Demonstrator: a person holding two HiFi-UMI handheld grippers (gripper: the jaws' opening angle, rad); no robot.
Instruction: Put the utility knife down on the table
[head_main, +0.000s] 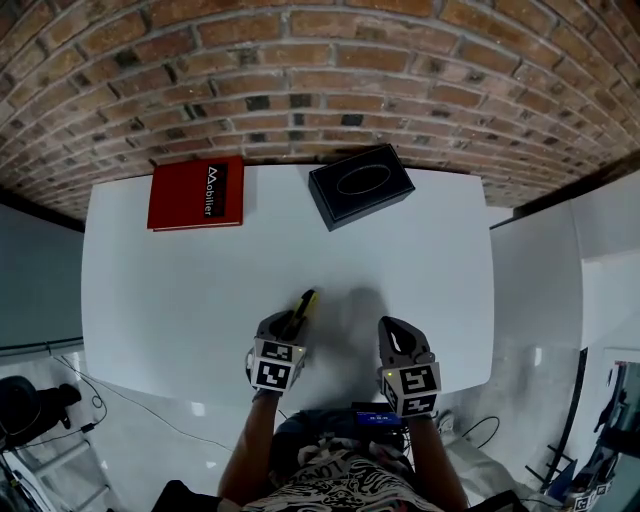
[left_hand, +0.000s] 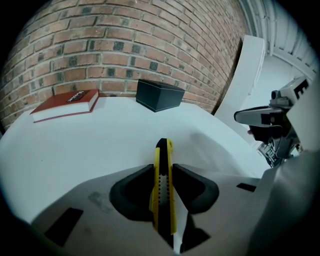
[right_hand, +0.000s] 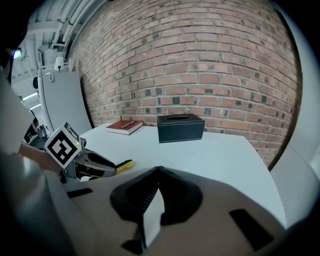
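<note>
A yellow and black utility knife is clamped between the jaws of my left gripper, its tip pointing forward over the white table. In the head view the knife sticks out of the left gripper near the table's front edge. The right gripper view shows the knife's yellow tip beside the left gripper. My right gripper hovers to the right of the left one. Its jaws are shut, with nothing between them.
A red book lies at the back left of the table. A black tissue box stands at the back middle. A brick wall runs behind. A white panel stands to the right of the table.
</note>
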